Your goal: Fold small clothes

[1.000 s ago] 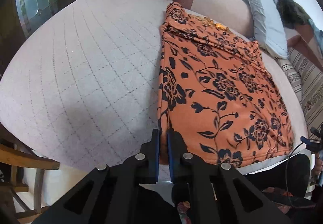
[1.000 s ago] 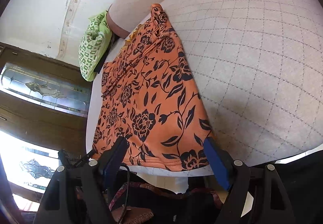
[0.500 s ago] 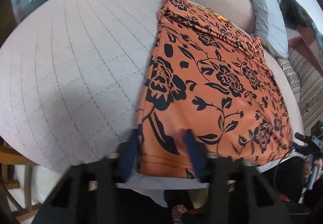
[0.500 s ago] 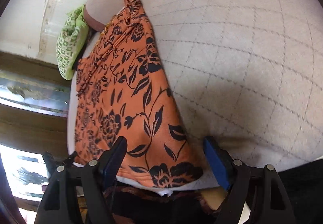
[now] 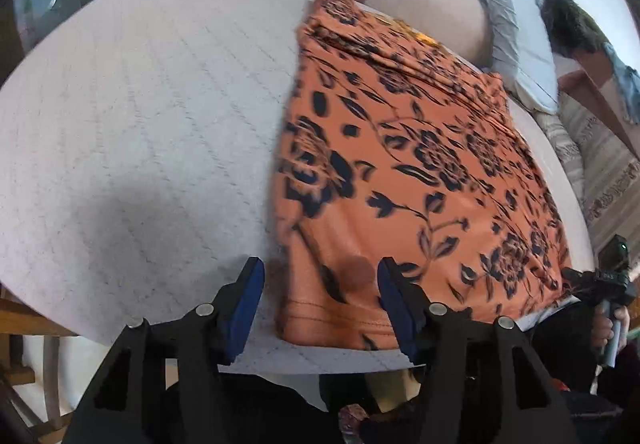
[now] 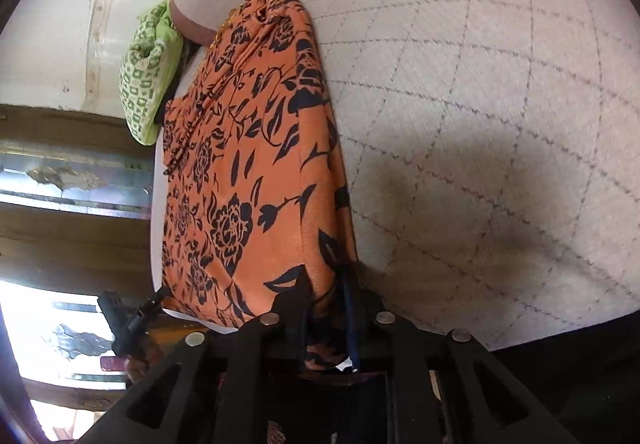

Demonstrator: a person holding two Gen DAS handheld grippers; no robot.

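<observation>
So the orange floral garment point(image 5: 420, 180) lies flat on a pale quilted bedspread point(image 5: 152, 132), stitched in a diamond grid, with its hemmed edge right at the near side of the bed. The fabric looks like soft stretchy knit, printed with dark navy roses and leaves, and it bunches into gathers at the far end. What kind of garment it is exactly, hard to say, since only a rough rectangle shows.

The left gripper point(image 5: 320, 284) hangs over the near left corner of the cloth, its blue-padded jaws opening, with the hem between them but the pads not pressing on it. That whole view is smeared with motion blur, so the print near the corner is mush.

The right gripper point(image 6: 326, 300) is closing, narrow now, with the other near corner of the garment bunched up between its pads; the hem there disappears behind the black fingers.

Further back sit a green patterned pillow point(image 6: 148, 72) and a grey pillow point(image 5: 512, 44), both cut off by the frame.
</observation>
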